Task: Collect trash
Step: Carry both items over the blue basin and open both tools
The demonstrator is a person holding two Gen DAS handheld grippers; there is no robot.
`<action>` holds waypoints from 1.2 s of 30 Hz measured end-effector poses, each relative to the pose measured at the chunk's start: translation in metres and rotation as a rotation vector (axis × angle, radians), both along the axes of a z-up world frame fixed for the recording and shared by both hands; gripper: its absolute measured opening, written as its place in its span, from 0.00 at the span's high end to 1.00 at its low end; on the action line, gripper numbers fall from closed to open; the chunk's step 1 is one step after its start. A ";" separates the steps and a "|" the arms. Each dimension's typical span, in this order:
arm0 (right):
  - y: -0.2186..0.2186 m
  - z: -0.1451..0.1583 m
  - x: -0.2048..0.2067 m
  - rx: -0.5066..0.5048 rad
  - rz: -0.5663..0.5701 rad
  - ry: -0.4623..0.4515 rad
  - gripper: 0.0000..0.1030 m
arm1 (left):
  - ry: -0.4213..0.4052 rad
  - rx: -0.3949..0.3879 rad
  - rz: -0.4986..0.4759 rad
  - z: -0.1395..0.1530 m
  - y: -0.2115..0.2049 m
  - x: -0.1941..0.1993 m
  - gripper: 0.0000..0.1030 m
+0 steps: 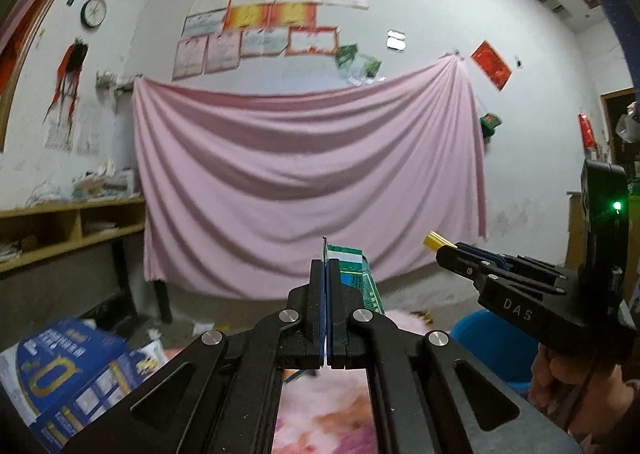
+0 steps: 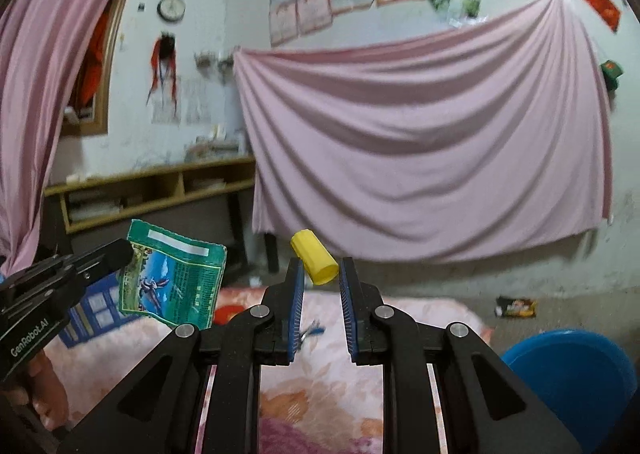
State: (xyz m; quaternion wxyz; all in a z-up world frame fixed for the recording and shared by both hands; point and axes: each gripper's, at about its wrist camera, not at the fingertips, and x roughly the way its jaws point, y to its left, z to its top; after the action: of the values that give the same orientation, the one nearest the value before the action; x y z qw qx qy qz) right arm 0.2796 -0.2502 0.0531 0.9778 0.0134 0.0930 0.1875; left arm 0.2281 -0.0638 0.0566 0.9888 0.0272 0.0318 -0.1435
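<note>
While both pieces are lifted mid-frame, the left gripper (image 1: 326, 274) pinches a green wrapper (image 2: 172, 280) shut-tight and the right gripper (image 2: 320, 278), half-open, clasps a yellow cap (image 2: 314, 257); next, probably, dropping them into the blue bin (image 2: 576, 370) at lower right.

Dim, flat indoor light with a cool cast fills both fisheye views; the draped pink cloth sheet (image 1: 308, 182) shows soft fold shadows (edges bow strongly), corners go black, and fine detail is smeared.
</note>
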 end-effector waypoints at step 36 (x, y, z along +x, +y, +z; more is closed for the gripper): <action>-0.213 -0.005 -0.020 0.170 -0.554 0.165 0.84 | 0.325 0.028 -0.342 0.008 -0.249 0.062 1.00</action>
State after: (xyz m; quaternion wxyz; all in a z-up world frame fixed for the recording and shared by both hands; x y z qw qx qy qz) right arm 0.2600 -0.4628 0.0477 0.9761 0.1353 0.1491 -0.0812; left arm 0.2898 -0.3132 0.0642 0.9315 0.0225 0.1874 -0.3109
